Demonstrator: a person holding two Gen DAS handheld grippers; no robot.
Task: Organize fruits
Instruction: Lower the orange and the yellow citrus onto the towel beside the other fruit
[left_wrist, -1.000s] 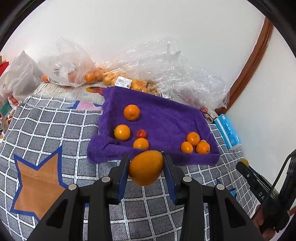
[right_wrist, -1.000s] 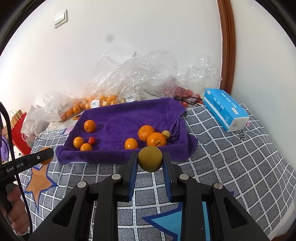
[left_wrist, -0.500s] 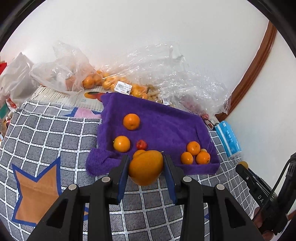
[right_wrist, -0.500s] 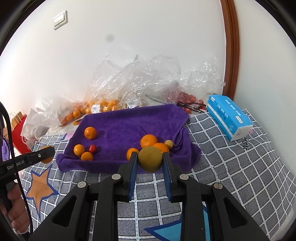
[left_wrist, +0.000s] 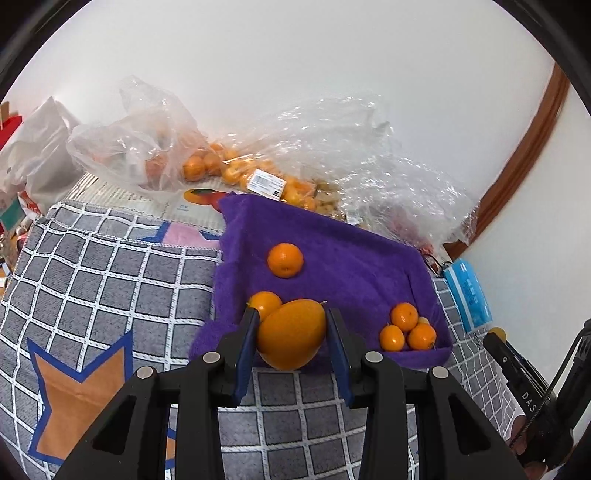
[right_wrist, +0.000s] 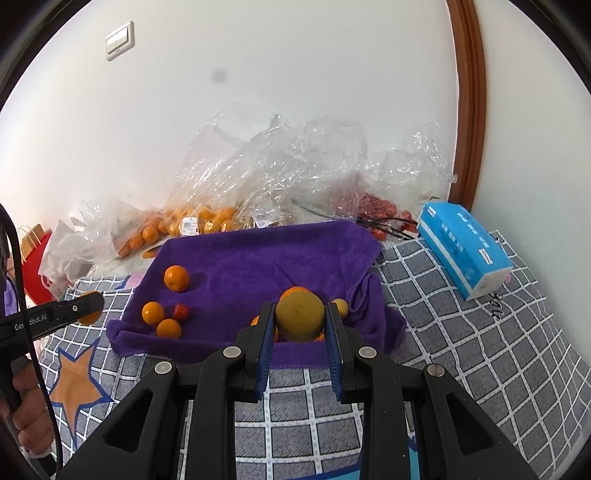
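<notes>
My left gripper (left_wrist: 291, 334) is shut on a large orange fruit (left_wrist: 291, 334), held over the near left edge of the purple towel (left_wrist: 351, 266). My right gripper (right_wrist: 300, 321) is shut on a yellowish-green round fruit (right_wrist: 300, 319) above the towel's (right_wrist: 266, 262) near right part. Small oranges lie on the towel: one alone (left_wrist: 285, 260), one partly behind the held fruit (left_wrist: 263, 302), a cluster of three at the right (left_wrist: 406, 326). The right wrist view also shows a small red fruit (right_wrist: 181, 312) among the left oranges (right_wrist: 153, 313).
Clear plastic bags (left_wrist: 155, 155) with more oranges lie along the wall behind the towel. A blue tissue pack (right_wrist: 465, 251) sits on the grey checked cloth (left_wrist: 110, 280) at the right. A hand (right_wrist: 26, 410) holds the left gripper's handle.
Both grippers have moved forward toward the towel with their fruits; the towel and its oranges sit closer and lower in both views. Neither grip has changed.
</notes>
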